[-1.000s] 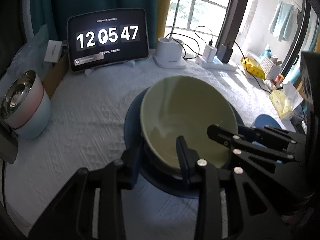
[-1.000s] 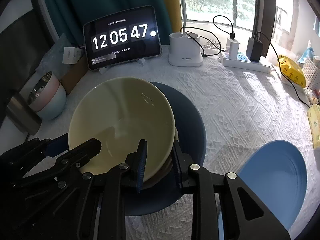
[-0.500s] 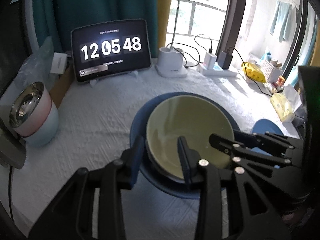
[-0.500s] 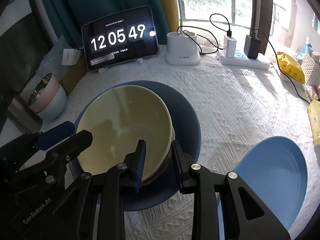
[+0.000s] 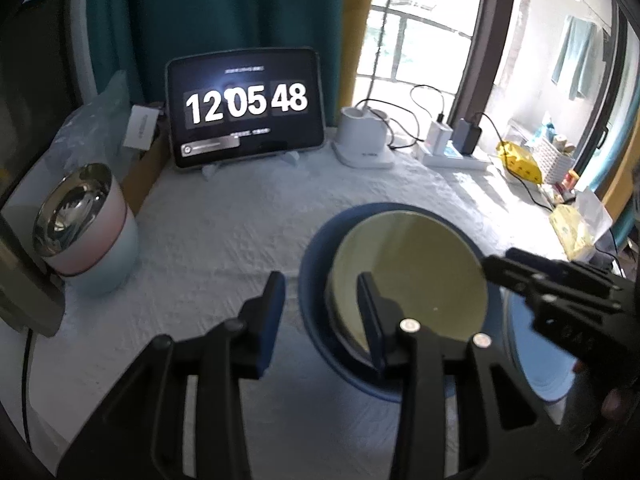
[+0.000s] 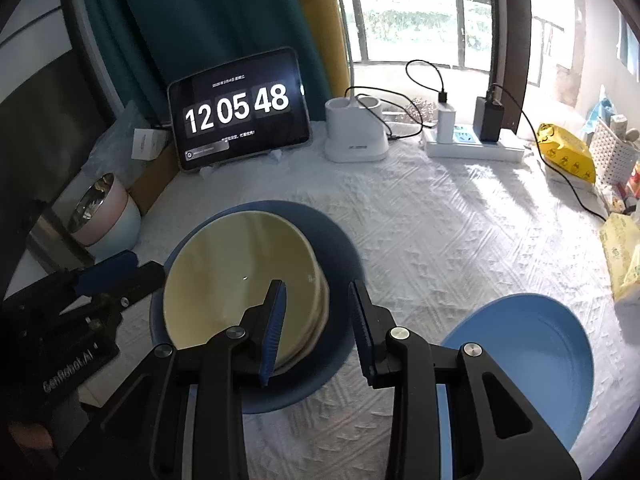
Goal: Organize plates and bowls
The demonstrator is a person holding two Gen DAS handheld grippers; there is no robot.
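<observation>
A yellow-green plate [image 5: 408, 276] [image 6: 240, 280] lies flat on a dark blue plate [image 5: 316, 280] [image 6: 336, 248] in the middle of the table. A second pale rim [image 6: 323, 308] shows just under it. My left gripper [image 5: 320, 308] straddles the left rims of both plates, its jaws opening and the pads off them. My right gripper [image 6: 318, 316] straddles the yellow-green plate's right rim, its jaws also opening with no pad touching. A light blue plate [image 6: 520, 360] [image 5: 536, 360] sits at the right. Stacked bowls [image 5: 80, 232] [image 6: 104, 216], steel-lined on top, stand at the left.
A tablet clock [image 5: 244, 116] stands at the back, with a white lamp base [image 5: 364, 144] and a power strip with chargers and cables [image 6: 476, 144] beside it. Yellow packets [image 6: 568, 152] and a white basket [image 6: 612, 152] line the right edge. A white textured cloth [image 6: 460, 240] covers the table.
The yellow-green plate, tilted up a second ago with both grippers on its rim, now lies flat on the dark blue plate. Both grippers' jaws have widened off it and drawn back a little.
</observation>
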